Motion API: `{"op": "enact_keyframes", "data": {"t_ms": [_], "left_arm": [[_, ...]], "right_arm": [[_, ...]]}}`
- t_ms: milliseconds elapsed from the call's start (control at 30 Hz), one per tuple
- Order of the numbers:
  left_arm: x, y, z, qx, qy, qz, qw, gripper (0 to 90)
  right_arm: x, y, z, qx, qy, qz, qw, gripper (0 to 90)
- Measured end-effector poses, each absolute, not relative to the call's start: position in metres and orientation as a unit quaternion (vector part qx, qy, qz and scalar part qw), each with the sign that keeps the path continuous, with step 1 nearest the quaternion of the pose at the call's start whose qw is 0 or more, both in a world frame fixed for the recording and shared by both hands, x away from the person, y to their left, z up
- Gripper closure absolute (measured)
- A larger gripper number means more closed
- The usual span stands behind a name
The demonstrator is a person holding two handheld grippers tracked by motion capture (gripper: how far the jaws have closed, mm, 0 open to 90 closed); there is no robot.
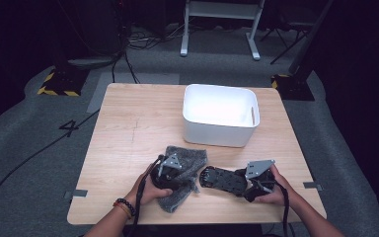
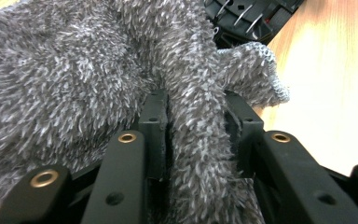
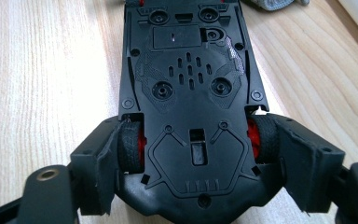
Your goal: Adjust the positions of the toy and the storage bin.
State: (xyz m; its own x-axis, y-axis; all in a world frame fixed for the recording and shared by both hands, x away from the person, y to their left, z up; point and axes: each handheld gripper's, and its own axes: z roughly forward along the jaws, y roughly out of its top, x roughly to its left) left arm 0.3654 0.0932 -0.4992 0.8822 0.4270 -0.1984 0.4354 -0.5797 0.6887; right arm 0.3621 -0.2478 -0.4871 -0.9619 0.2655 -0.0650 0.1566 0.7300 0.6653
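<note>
Gripping a fold of grey fluffy cloth in the left claw, seen close in the left gripper view, pads pressing the pile. Clamping the right claw across the rear wheels of an upturned black toy car, its underside plain in the right gripper view. From above, lying side by side near the worktop's front edge; white bin standing behind, bare wood stretching left.

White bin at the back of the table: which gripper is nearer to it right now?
Left, by a small margin. The left gripper sits on the grey cloth just in front of the white bin; the right gripper, clamping the upturned toy car, is closer to the table's near edge.
</note>
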Motion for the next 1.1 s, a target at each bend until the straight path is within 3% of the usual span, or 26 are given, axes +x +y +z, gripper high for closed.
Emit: {"op": "enact_keyframes", "data": {"t_ms": [100,233,367,467,833,1100], "left_arm": [[0.366,0.092,-0.499,0.887,0.244,-0.01,0.391,59.3],[0.366,0.088,-0.499,0.886,0.249,-0.007,0.391,38.3],[0.366,0.088,-0.498,0.884,0.26,0.006,0.388,24.5],[0.367,0.091,-0.494,0.882,0.269,0.024,0.386,19.0],[0.369,0.125,-0.46,0.855,0.285,0.082,0.426,16.8],[0.359,0.149,-0.469,0.877,0.29,0.116,0.365,16.8]], "right_arm": [[0.363,-0.247,-0.486,0.116,0.926,0.353,0.076,24.3],[0.362,-0.246,-0.483,0.116,0.925,0.355,0.075,24.4],[0.361,-0.245,-0.481,0.118,0.924,0.355,0.08,24.4],[0.36,-0.244,-0.479,0.117,0.925,0.352,0.086,24.4],[0.362,-0.246,-0.48,0.134,0.921,0.355,0.087,24.4],[0.367,-0.253,-0.477,0.143,0.915,0.368,0.085,24.4]]}}
